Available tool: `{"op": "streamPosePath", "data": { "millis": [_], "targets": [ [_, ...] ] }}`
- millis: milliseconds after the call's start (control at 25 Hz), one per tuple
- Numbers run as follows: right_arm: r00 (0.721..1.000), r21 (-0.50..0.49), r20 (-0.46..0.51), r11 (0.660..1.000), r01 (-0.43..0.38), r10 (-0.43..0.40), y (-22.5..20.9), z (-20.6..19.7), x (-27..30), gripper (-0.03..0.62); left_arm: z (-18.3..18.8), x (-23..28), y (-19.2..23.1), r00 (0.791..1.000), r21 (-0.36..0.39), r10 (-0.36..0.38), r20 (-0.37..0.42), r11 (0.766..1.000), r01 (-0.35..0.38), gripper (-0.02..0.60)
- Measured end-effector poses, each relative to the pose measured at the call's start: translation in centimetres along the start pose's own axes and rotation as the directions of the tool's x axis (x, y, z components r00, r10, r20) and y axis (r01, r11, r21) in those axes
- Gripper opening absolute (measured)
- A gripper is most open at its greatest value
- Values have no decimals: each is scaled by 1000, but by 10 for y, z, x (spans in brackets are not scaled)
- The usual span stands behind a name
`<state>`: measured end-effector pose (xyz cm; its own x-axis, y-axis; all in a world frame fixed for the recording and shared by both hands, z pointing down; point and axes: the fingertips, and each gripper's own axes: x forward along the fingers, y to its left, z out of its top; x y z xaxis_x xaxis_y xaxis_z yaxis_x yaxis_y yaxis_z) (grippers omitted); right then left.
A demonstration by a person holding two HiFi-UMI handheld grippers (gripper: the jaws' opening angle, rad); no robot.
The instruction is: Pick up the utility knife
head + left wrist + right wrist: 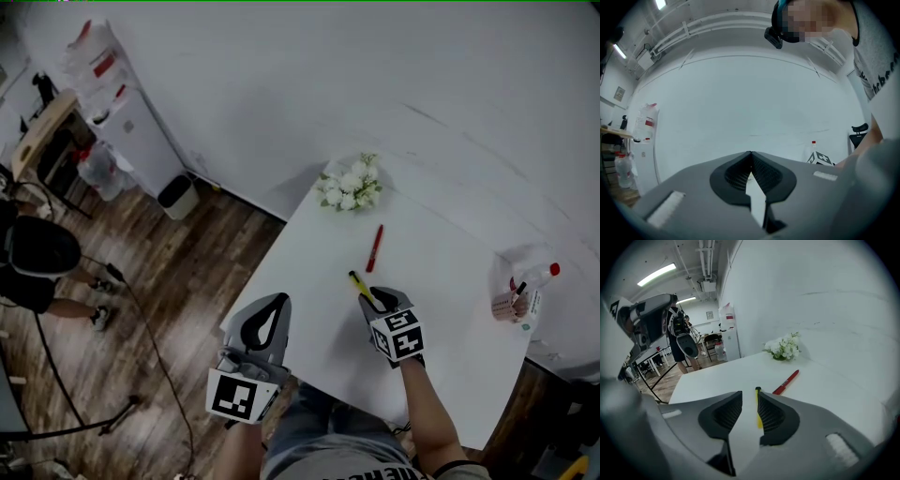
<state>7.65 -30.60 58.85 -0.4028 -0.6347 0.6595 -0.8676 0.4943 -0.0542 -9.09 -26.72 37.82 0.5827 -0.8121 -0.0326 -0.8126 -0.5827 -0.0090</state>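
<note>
Right gripper (749, 401) jaws apart, not clamping; slim yellow utility knife (759, 414) flat on counter (717, 376) between them. Likely light, rigid, slick; grip mid-handle. Left gripper (751, 157) clenched, empty.

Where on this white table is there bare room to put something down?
Bare: the wide stretch between the red pen and the pen cup, and the left edge between flowers and left gripper. Crowded: mid-table, around the yellow knife and right gripper.
</note>
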Motion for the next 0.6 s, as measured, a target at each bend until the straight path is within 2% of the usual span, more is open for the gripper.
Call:
{"op": "streamPosePath", "data": {
  "millis": [600],
  "targets": [
    [992, -39, -123, 999, 33, -37, -11, -19, 47, 144, -11, -3, 34, 998, -9, 44, -38, 999, -44, 6]
  ]
}}
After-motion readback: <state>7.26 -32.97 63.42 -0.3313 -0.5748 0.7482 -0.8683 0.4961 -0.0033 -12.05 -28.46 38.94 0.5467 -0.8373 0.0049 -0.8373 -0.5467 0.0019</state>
